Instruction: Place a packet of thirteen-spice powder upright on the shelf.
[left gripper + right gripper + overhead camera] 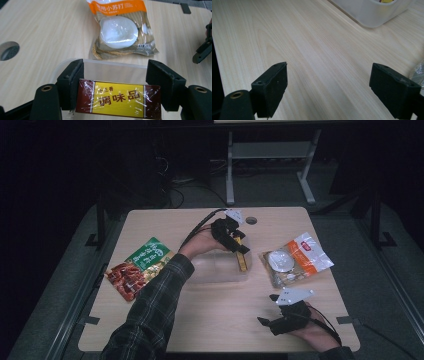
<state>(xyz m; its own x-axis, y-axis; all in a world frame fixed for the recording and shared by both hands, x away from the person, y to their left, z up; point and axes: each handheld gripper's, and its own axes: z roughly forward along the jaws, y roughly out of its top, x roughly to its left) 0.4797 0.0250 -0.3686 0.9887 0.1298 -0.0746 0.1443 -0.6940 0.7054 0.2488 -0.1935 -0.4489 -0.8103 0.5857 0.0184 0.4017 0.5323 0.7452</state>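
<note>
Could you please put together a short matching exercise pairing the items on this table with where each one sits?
Things:
1. seasoning box
2. baking soda bag
3. red and green packet
4. right gripper

Places or states:
A. lying at the table's left side
B. open, near the table's front edge
C. clamped in the left gripper over the clear tub
D. lying right of the tub

Pairs: 1-C, 2-D, 3-A, 4-B
</note>
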